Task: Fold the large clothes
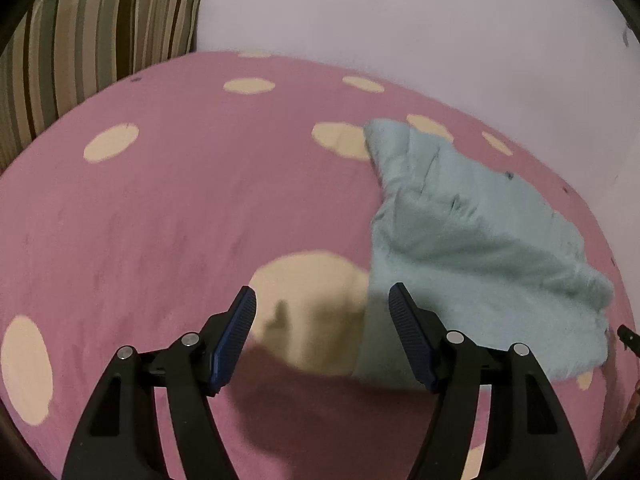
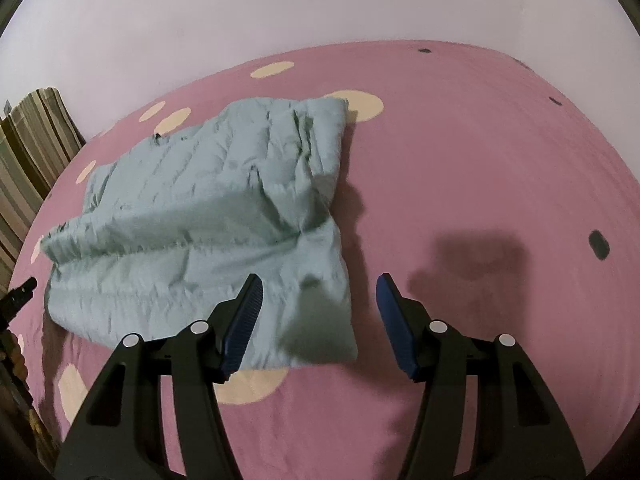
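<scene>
A pale blue-green garment (image 1: 472, 240) lies folded in a wrinkled bundle on the pink bed cover, at the right of the left wrist view. My left gripper (image 1: 322, 300) hangs open above the cover, just beside the garment's near left corner, with nothing between its blue pads. In the right wrist view the same garment (image 2: 208, 220) fills the left middle. My right gripper (image 2: 318, 286) is open over the garment's near right corner; its left finger (image 2: 244, 320) is over the cloth, its right finger (image 2: 396, 324) over bare cover. Neither pad presses the cloth.
The pink bed cover (image 1: 160, 220) has cream dots and runs to a pale wall (image 2: 320, 8) at the back. A striped cushion (image 1: 100, 32) stands at the far left corner. A tip of the other gripper (image 2: 18, 296) shows at the left edge.
</scene>
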A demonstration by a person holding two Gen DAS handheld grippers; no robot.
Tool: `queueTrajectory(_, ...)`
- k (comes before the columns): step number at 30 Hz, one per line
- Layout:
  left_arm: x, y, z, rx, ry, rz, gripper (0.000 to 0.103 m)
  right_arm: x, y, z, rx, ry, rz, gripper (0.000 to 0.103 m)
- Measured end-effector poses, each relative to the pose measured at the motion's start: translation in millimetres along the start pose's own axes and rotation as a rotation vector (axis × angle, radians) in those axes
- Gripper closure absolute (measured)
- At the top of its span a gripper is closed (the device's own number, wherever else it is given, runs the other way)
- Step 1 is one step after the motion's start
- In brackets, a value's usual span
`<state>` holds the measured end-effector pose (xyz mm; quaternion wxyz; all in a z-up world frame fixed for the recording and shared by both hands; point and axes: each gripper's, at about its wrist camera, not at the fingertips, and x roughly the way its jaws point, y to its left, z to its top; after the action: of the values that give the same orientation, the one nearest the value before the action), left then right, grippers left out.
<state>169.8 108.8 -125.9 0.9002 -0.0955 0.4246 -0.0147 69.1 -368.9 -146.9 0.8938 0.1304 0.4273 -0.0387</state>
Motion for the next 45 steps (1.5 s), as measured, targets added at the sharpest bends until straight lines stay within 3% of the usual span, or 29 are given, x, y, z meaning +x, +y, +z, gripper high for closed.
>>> queueTrajectory(12,24,-23,24,0.111,-0.001,-0.038,0.035,25,24,26,-0.086,-0.016,0.003,0.04)
queueTrajectory(20,60,-42,42,0.181,0.059,-0.104,0.038,64,34,51,-0.132,0.011,0.028,0.04)
queueTrajectory(24,77,-50,43,0.22,0.102,-0.114,0.07,85,34,52,-0.137,0.069,0.029,0.063)
queueTrajectory(27,81,-58,42,0.256,0.106,-0.124,0.085,93,34,49,-0.147,0.086,0.035,0.078)
queueTrajectory(29,82,-65,41,0.29,0.101,-0.121,0.092,94,35,46,-0.16,0.09,0.038,0.09)
queueTrajectory(32,80,-69,40,0.309,0.084,-0.106,0.096,92,36,43,-0.164,0.076,0.039,0.096)
queueTrajectory(37,79,-66,42,0.294,0.076,-0.092,0.088,87,34,40,-0.165,0.043,0.046,0.094)
queueTrajectory(38,78,-65,42,0.288,0.077,-0.083,0.079,87,33,40,-0.162,0.043,0.044,0.087)
queueTrajectory(39,78,-64,43,0.284,0.077,-0.068,0.061,87,30,41,-0.151,0.041,0.047,0.078)
queueTrajectory(41,78,-60,47,0.26,0.067,-0.062,0.044,86,26,42,-0.134,0.037,0.05,0.065)
queueTrajectory(44,83,-58,51,0.233,0.094,-0.103,0.044,87,27,45,-0.143,0.034,0.04,0.062)
queueTrajectory(45,84,-59,51,0.237,0.101,-0.108,0.051,89,28,46,-0.149,0.04,0.038,0.062)
